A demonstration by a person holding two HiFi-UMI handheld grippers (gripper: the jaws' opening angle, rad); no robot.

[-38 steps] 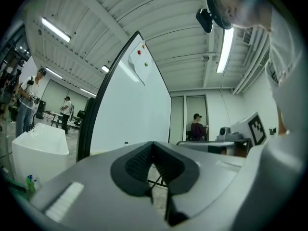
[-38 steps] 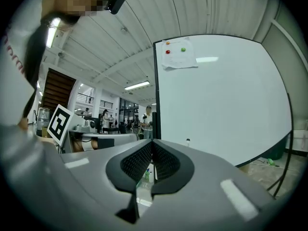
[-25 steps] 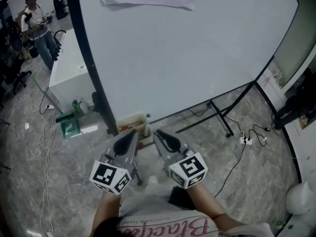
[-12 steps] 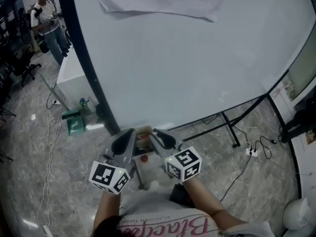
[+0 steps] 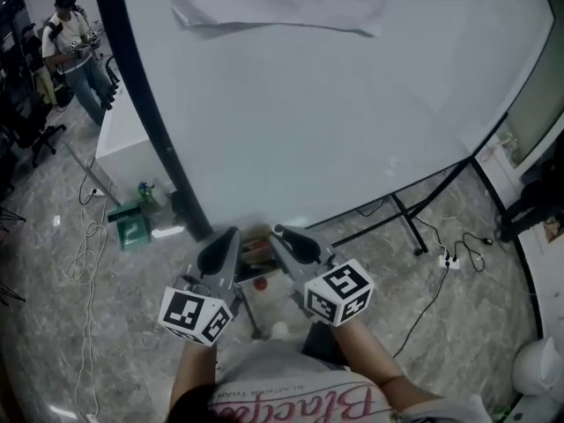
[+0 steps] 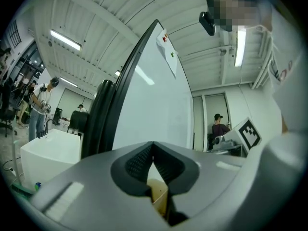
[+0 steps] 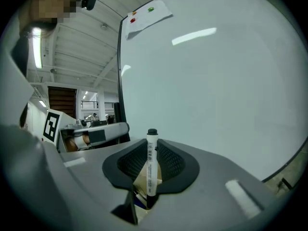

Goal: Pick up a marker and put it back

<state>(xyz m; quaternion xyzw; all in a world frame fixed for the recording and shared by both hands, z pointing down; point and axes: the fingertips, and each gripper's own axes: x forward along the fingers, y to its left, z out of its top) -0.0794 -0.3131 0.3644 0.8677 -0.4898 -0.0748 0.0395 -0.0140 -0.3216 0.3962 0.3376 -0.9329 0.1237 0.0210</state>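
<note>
The right hand-held gripper is closing its jaws on a marker. In the right gripper view, the white barrel with its black cap stands upright between the two dark ribbed pads, which appear to press it from both sides. The cap end rises past the jaw tips, and the lower end dips toward a tan cardboard box seen through the gap. The left hand-held gripper has its jaws pressed together: in its own view the pads meet at the tips with nothing between them, and the same box shows below. From the head view, both grippers point side by side at the box, which sits at the foot of a large whiteboard; the marker itself is too small to pick out there. A paper sheet hangs near the whiteboard's top edge. Cables trail across the marbled floor, and another person stands far off to the left.
</note>
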